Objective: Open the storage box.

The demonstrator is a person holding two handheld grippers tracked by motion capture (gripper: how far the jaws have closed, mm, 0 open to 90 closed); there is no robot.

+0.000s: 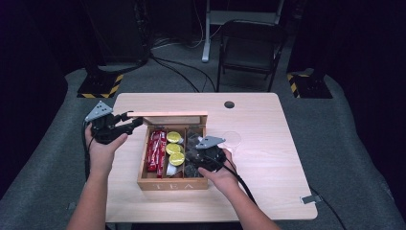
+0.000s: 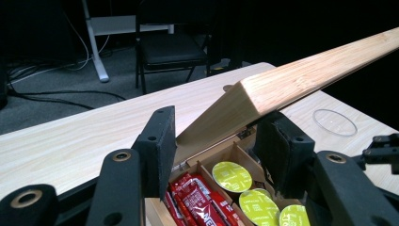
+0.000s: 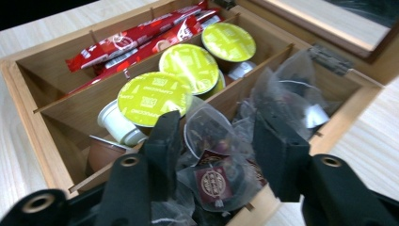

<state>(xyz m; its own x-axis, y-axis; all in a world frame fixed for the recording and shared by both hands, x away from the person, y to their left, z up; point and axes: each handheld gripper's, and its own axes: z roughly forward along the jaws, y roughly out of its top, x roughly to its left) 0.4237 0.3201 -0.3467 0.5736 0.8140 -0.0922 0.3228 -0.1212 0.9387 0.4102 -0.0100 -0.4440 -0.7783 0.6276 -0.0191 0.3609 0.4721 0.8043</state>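
A wooden tea box point(image 1: 172, 184) stands on the table with its lid point(image 1: 167, 115) raised. My left gripper point(image 1: 131, 122) is at the lid's left corner, and in the left gripper view its jaws point(image 2: 216, 136) are shut on the lid's edge point(image 2: 301, 77). My right gripper point(image 1: 198, 155) is lowered into the box's right compartment. Its jaws point(image 3: 217, 127) stand open around a clear tea bag point(image 3: 209, 146) with a dark red tag, one of several there. Red sachets point(image 3: 141, 44) fill the left compartment and yellow-topped capsules point(image 3: 153, 96) the middle one.
A clear round dish point(image 1: 231, 139) lies on the table just right of the box. The tabletop point(image 1: 268, 182) has a cable hole point(image 1: 229, 104) near its far edge. A folding chair point(image 1: 249, 48) and cables are on the floor beyond.
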